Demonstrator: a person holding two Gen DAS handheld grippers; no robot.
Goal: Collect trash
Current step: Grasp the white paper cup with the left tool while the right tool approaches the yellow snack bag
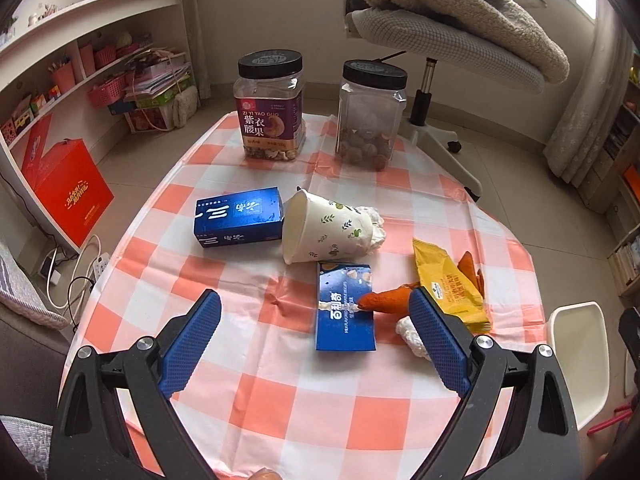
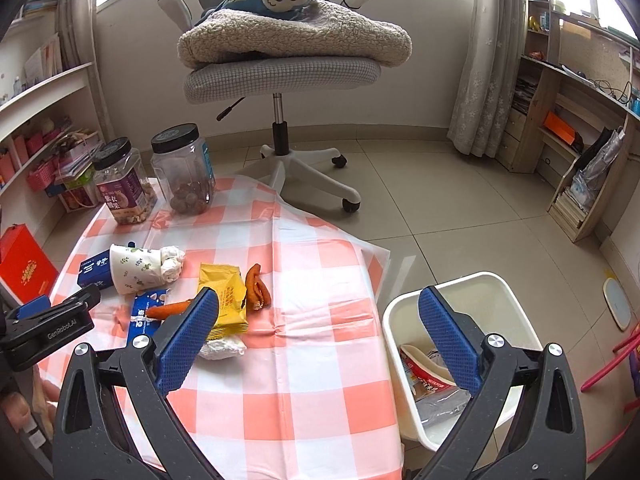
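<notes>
While both grippers hang wide open and empty, left gripper (image 1: pixel 314 316) over the blue box (image 1: pixel 346 307) mid-bench (image 1: pixel 248 400), right gripper (image 2: pixel 318 314) near the bin (image 2: pixel 452 292): box looks light, crushable cardboard. Grip across its narrow sides.

tipped paper cup (image 1: pixel 326 230), wrappers, white bin (image 2: pixel 460 344).

The tablecloth (image 1: pixel 280 400) in the middle looks like smooth, shiny plastic with creases. The paper cup (image 1: pixel 328 228) is matt, and the yellow wrapper (image 1: pixel 452 288) at right is shiny. The jars (image 1: pixel 272 108) at the top are clear plastic.
</notes>
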